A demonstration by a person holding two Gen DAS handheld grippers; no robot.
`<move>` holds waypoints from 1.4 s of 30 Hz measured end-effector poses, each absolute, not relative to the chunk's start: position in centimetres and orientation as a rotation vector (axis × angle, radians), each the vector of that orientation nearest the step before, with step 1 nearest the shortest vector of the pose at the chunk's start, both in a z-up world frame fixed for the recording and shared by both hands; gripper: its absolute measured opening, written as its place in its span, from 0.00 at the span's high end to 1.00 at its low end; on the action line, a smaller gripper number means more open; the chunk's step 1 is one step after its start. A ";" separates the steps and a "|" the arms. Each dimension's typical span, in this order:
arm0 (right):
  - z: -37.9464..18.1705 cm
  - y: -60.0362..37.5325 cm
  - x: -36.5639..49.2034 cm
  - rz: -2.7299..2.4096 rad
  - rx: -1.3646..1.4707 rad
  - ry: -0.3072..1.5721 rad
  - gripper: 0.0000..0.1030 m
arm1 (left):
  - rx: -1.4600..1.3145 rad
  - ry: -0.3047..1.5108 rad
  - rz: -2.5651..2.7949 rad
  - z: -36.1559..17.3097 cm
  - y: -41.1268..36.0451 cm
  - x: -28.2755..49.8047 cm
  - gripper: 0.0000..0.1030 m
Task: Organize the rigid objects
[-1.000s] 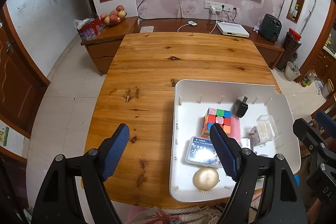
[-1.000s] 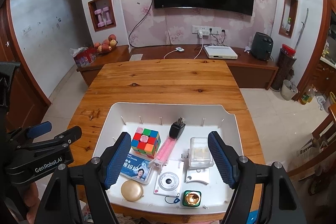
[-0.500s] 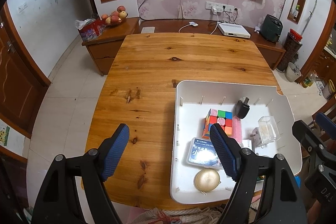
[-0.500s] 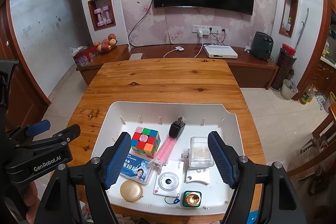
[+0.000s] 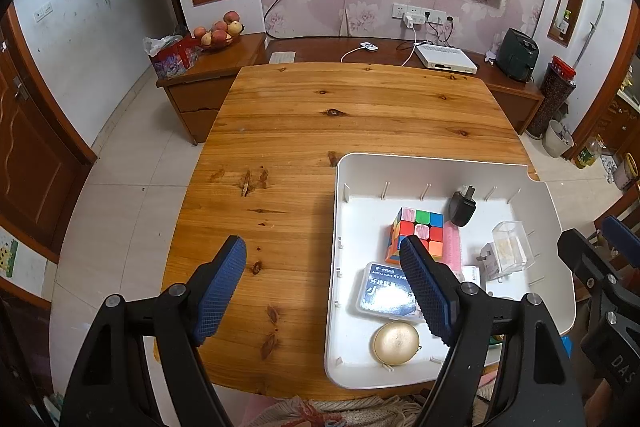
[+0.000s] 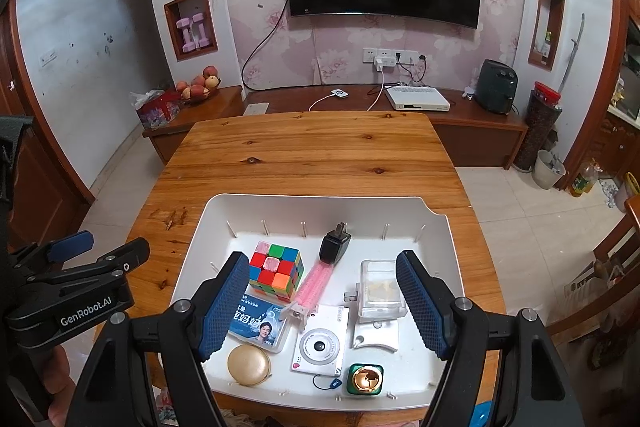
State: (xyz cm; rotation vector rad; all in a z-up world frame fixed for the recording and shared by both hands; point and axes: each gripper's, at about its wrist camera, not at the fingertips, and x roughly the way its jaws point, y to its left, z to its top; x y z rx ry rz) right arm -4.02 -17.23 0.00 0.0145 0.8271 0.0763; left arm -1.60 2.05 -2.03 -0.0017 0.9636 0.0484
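Tongs on both your hands stand wide apart and carry nothing: left tongs point(image 5: 322, 291) over bare wooden table point(image 5: 340, 115), right tongs point(image 6: 322, 301) over the white plastic tray point(image 6: 320, 205). Inside it lie the multicoloured puzzle cube point(image 6: 276, 269), black plug adapter point(image 6: 335, 247) and white toy camera point(image 6: 318, 347). Whether sorting is starting or finished, you can't judge. "GenRobot.AI" reads on the left tool.

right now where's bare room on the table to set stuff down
The wooden table is bare beyond the white tray's far wall and along the tray's left side. Inside the tray, the near half is crowded around the white camera; its back-right corner is free.
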 end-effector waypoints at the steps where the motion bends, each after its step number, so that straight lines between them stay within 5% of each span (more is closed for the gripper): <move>1: 0.0 -17.2 -4.0 0.076 0.014 0.827 0.26 | 0.000 0.963 0.048 -2.0 2.1 -1.5 0.21; 42: -0.9 -16.6 -4.4 0.070 0.022 0.839 0.26 | 0.000 0.971 0.048 -2.6 2.0 -2.1 0.21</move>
